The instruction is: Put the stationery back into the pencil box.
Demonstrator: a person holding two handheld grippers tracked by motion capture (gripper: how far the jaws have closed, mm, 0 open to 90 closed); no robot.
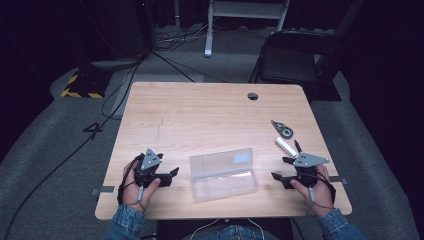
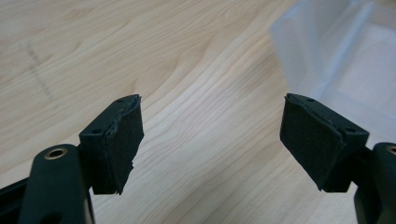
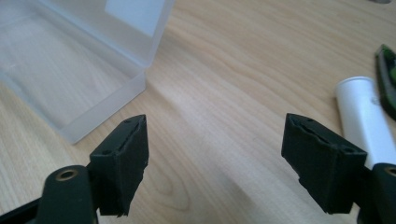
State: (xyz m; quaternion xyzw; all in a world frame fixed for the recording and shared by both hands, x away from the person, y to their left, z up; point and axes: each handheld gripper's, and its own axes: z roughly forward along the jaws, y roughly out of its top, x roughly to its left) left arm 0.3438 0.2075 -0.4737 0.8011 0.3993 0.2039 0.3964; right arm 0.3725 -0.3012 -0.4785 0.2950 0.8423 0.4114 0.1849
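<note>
With both the left gripper (image 1: 174,172) and right gripper (image 1: 274,176) held open and empty, the light clear plastic case (image 1: 223,173) could be shoved aside if approached off-centre.

sleeves: blue denim cuffs on both forearms | left gripper (image 1: 172,173): black body, grey three-cornered plate on top, black cable looping by the wrist | right gripper (image 1: 279,168): same build | fingers (image 2: 119,144): black, frayed dark pads, two screw holes each, brass-ringed pivots
</note>
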